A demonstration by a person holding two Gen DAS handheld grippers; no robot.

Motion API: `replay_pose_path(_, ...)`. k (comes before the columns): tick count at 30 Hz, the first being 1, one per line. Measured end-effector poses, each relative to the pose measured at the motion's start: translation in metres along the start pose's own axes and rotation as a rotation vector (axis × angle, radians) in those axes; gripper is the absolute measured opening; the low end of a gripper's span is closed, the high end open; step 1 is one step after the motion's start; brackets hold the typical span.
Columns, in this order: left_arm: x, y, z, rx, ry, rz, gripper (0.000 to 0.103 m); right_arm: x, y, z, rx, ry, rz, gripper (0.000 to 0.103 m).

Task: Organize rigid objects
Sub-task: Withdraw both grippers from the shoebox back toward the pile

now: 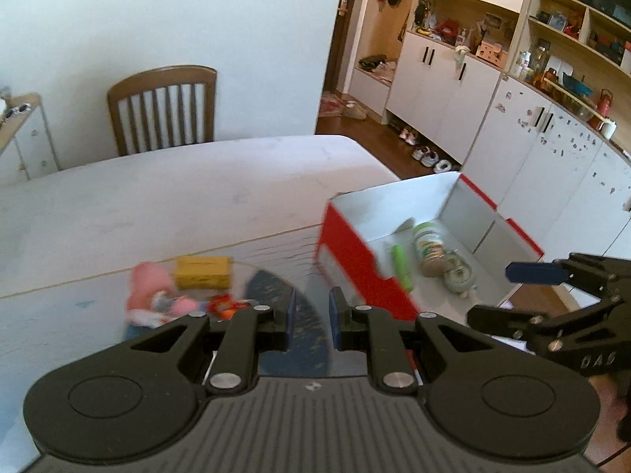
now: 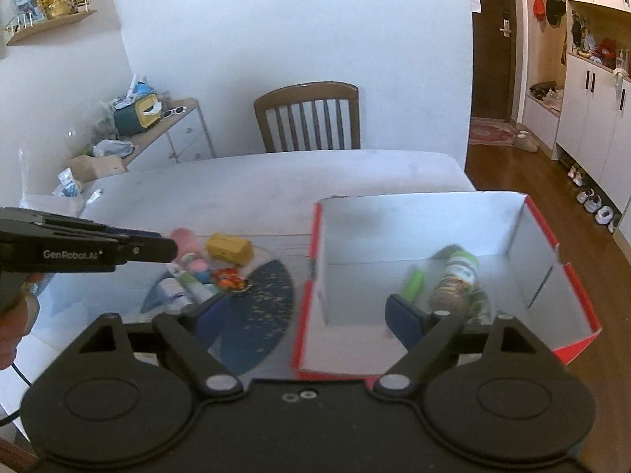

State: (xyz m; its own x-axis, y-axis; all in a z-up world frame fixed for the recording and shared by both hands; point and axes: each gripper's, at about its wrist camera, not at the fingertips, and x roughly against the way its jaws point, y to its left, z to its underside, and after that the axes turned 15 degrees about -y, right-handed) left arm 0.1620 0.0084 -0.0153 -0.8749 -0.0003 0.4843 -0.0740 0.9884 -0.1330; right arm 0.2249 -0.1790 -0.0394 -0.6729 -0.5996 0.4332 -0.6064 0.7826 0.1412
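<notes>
A red and white box (image 1: 355, 260) stands open on the table's right side. In it lie a green tube (image 1: 402, 268) and a spice jar (image 1: 430, 252); the same tube (image 2: 412, 285) and jar (image 2: 453, 276) show in the right wrist view. Left of the box (image 2: 307, 276) lie a yellow block (image 1: 203, 272), a pink soft toy (image 1: 152, 291) and a red-orange packet (image 1: 223, 305) by a dark blue round mat (image 1: 276, 295). My left gripper (image 1: 313, 309) is shut and empty above the mat. My right gripper (image 2: 309, 319) is open and holds nothing, near the box's front wall.
A wooden chair (image 1: 165, 106) stands behind the white table (image 1: 197, 185). White cabinets (image 1: 445, 79) and shoes on the floor lie to the right. A cluttered side table (image 2: 169, 130) is at the left. A hand (image 2: 12, 327) holds the left gripper.
</notes>
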Motion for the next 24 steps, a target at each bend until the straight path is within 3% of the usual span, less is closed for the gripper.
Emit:
replay_pose_path(3,0.015,0.015,0.006,-0.028,-0.003,-0.014,0.020,0.002,0.016,0.003,-0.002,-0.002,-0.002,0.086)
replay_pose_path(5,0.024,0.026,0.009,-0.029,-0.013,-0.020,0.030,0.003,0.024,0.005,0.002,-0.006,0.003,0.086)
replay_pose_path(7,0.033,0.037,0.011,-0.026,-0.029,-0.019,0.032,0.003,0.032,0.005,0.007,-0.011,0.005,0.087)
replay_pose_path(9,0.041,0.048,0.014,-0.025,-0.046,-0.028,0.042,0.003,0.039,0.006,0.008,-0.013,0.011,0.087)
replay_pose_path(11,0.047,0.058,0.017,-0.009,-0.066,-0.039,0.065,0.001,0.046,0.007,0.008,-0.011,0.011,0.088)
replay_pose_path(17,0.053,0.083,0.026,0.027,-0.082,-0.065,0.070,-0.002,0.067,0.006,0.029,-0.013,-0.008,0.092)
replay_pose_path(24,0.050,0.106,0.040,0.054,-0.085,-0.040,0.085,-0.019,0.090,0.008,0.070,0.010,-0.048,0.095)
